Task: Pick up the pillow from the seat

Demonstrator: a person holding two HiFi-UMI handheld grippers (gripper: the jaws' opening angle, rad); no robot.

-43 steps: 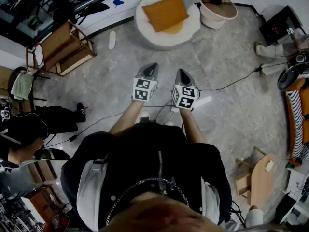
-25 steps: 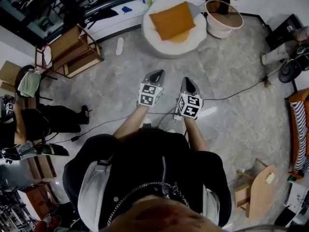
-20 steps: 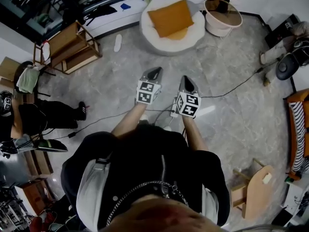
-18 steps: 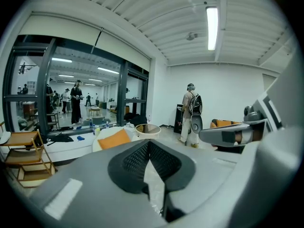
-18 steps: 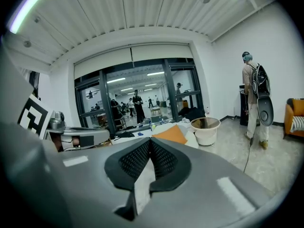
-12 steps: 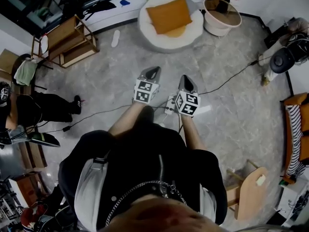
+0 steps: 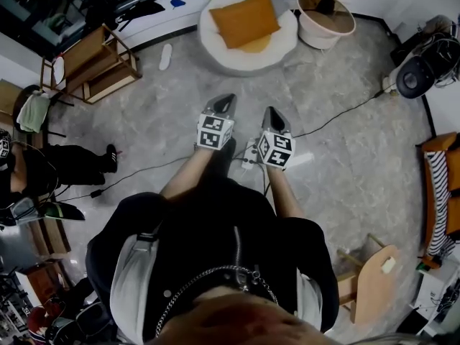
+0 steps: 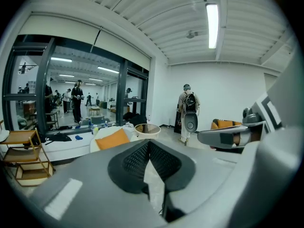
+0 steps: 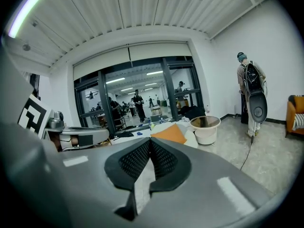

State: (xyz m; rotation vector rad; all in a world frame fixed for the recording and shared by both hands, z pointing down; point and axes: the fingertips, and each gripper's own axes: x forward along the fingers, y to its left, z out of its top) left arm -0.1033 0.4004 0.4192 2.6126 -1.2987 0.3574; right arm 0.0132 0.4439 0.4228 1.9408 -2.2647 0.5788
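Note:
An orange pillow (image 7: 244, 19) lies on a round white seat (image 7: 284, 39) at the top of the head view, well ahead of both grippers. It also shows small in the left gripper view as the pillow (image 8: 113, 138) and in the right gripper view as the pillow (image 9: 169, 133). My left gripper (image 7: 225, 101) and right gripper (image 7: 271, 111) hang side by side over the grey floor, each shut with nothing between the jaws. Both point toward the seat.
A round white side table (image 7: 325, 14) stands right of the seat. Wooden shelves (image 7: 90, 65) are at the left. Cables (image 7: 338, 113) trail across the floor. A person (image 8: 186, 109) stands by the far wall. A wooden stool (image 7: 376, 273) is at the lower right.
The seat and pillow have drifted slightly as the view shifts; both grippers stay side by side, shut, at much the same distance from the seat.

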